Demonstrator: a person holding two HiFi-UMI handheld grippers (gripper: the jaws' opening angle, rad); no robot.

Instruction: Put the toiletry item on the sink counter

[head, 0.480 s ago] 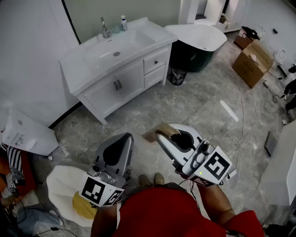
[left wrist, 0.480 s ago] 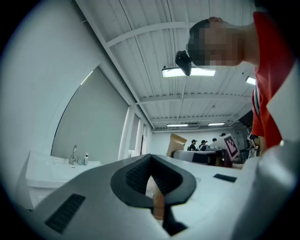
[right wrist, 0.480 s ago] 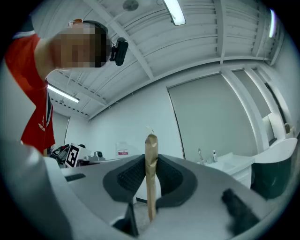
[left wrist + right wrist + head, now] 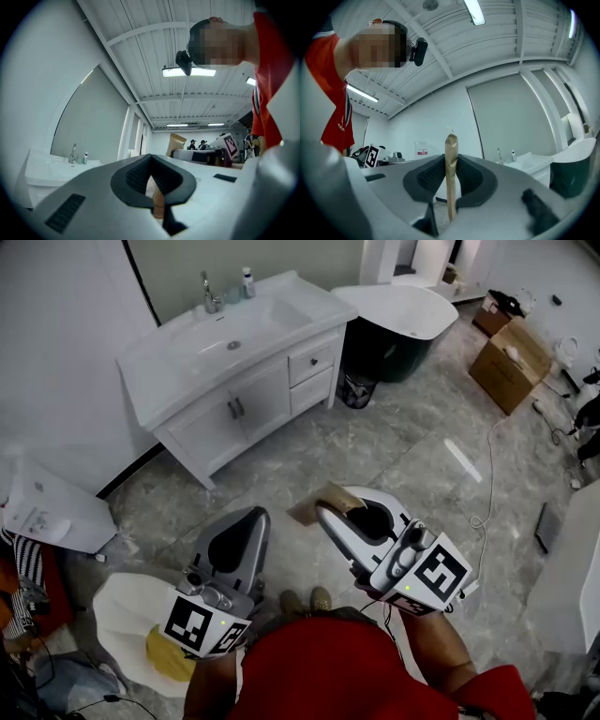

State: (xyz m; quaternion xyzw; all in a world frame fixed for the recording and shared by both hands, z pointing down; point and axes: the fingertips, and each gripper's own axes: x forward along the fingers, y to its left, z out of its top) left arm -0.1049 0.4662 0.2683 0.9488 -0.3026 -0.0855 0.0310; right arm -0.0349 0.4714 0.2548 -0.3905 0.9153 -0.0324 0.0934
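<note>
The toiletry item is a flat tan packet point(image 4: 307, 511) pinched on edge between the pads of my right gripper point(image 4: 330, 505), held over the grey marble floor. In the right gripper view the packet point(image 4: 451, 183) stands upright between the jaws of that gripper point(image 4: 450, 164). My left gripper point(image 4: 251, 517) hovers beside it at the left, its jaws together and nothing seen in them; its own view shows the tips of this gripper point(image 4: 151, 164) meeting. The white sink counter point(image 4: 286, 326) with a faucet point(image 4: 208, 292) and a small bottle point(image 4: 247, 282) stands ahead at the upper left, well away from both grippers.
A white and dark green bathtub point(image 4: 398, 315) and a black bin point(image 4: 358, 393) stand right of the vanity. A cardboard box point(image 4: 511, 367) sits at the far right and a cable point(image 4: 487, 484) trails on the floor. A white bag point(image 4: 56, 512) and a white seat point(image 4: 122, 615) are at the left.
Both grippers keep the same pose and the packet stays gripped. The whole view has shifted only slightly.
</note>
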